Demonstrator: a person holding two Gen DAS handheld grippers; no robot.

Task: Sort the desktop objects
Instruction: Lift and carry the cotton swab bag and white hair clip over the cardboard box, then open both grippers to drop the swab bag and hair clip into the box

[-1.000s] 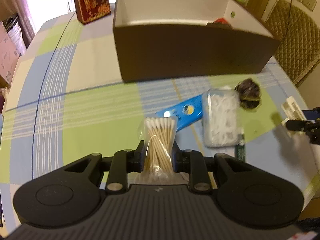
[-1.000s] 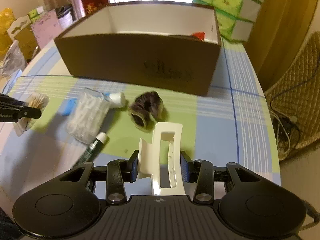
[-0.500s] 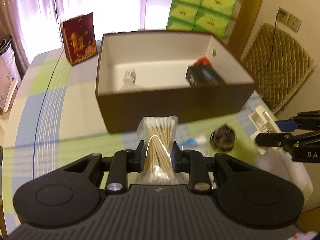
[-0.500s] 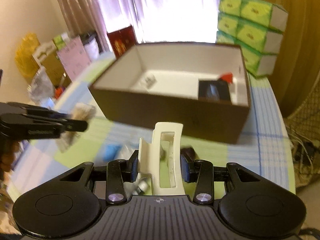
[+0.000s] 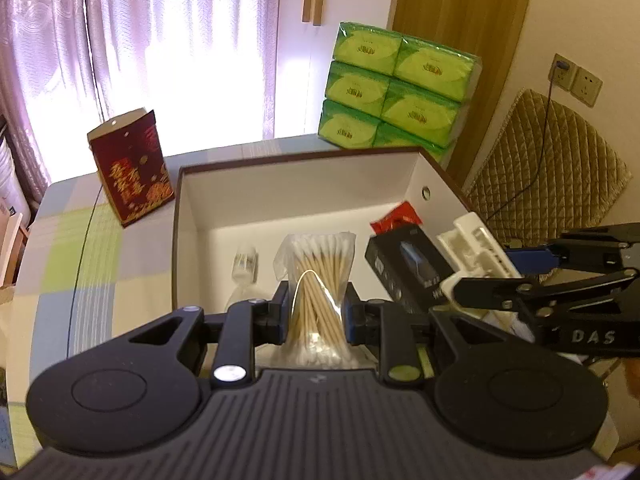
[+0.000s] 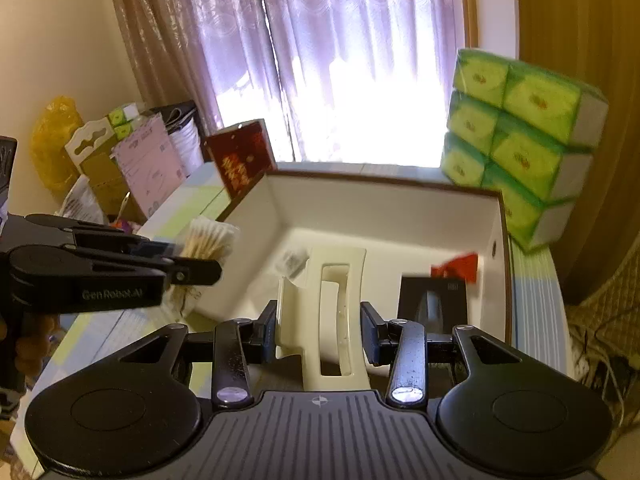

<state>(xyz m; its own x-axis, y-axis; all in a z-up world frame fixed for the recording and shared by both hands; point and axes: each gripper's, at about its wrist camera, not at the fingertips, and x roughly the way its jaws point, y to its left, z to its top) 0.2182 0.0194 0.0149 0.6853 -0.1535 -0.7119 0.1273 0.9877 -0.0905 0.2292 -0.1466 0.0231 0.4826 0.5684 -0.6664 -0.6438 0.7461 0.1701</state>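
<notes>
A: Left claw (image 5: pixel 316 312)?
B: Clamped at mid-length on the cotton-swab bag (image 5: pixel 318 280), over the open box (image 5: pixel 192 208); light, crinkly, slippery film.
A: Right claw (image 6: pixel 320 334)?
B: At 3 o'clock from the left, part-closed on the stiff cream hair clip (image 6: pixel 324 308), gripped across its flat sides.

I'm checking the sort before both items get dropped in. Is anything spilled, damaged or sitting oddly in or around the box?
Nothing stands out. The bag of cotton swabs is intact in the left gripper, the cream hair claw whole in the right gripper. In the brown box, the black carton simply lies at an angle.
</notes>
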